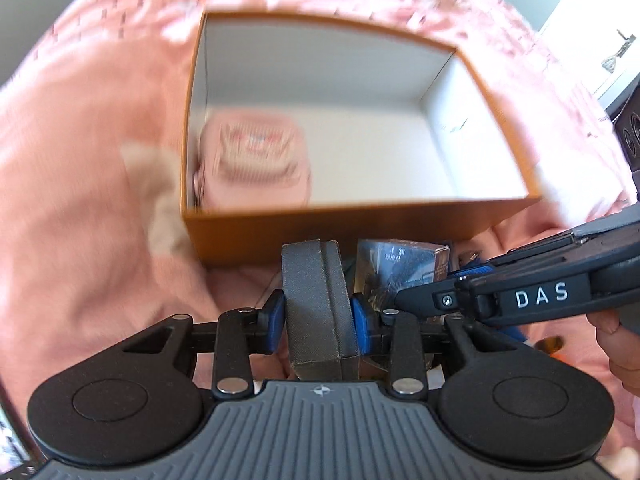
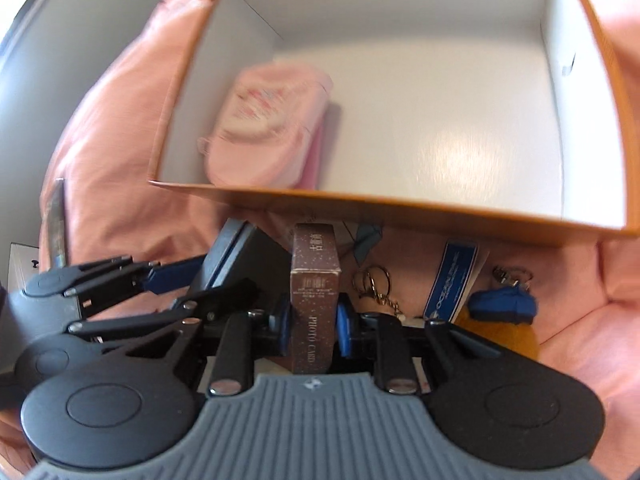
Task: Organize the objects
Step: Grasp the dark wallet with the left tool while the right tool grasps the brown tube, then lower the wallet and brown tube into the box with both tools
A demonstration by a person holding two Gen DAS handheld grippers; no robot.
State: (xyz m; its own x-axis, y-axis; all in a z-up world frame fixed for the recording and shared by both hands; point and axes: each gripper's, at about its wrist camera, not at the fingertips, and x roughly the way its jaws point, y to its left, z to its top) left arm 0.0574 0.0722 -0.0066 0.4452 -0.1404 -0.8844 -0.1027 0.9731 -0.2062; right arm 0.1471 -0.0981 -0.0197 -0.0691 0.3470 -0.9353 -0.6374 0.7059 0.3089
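While both tools are held low over the pink cloth [image 1: 80, 128], each is seen clamped on a thing of its own. The left gripper [image 1: 318, 316] is closed to a narrow gap, and a grey case [image 1: 316, 300] is pinched upright between its blue pads [image 1: 276, 320], its hinge edge turned toward the camera. The right gripper [image 2: 311, 320] is likewise drawn in around a brown card box [image 2: 315, 300], which is held on end with the words PHOTO CARD readable along its near face.

Just ahead of both sets of fingers an orange box [image 1: 320, 224] with a white inside is found, open at the top. A pink pouch [image 1: 254, 160] is lodged in its near left corner as seen from the left tool; the rest of the floor is shown bare, though the picture is blurred there.

From the right wrist view, the left tool is seen just to the left, nearly touching, with the grey case [image 2: 240, 264] tilted toward the card box. To the right of the right fingers, on the cloth below the box wall, a key ring [image 2: 374, 280], a blue-and-white card [image 2: 452, 280] and a small blue pouch [image 2: 502, 304] are laid, with something orange [image 2: 516, 340] beside them that cannot be made out.
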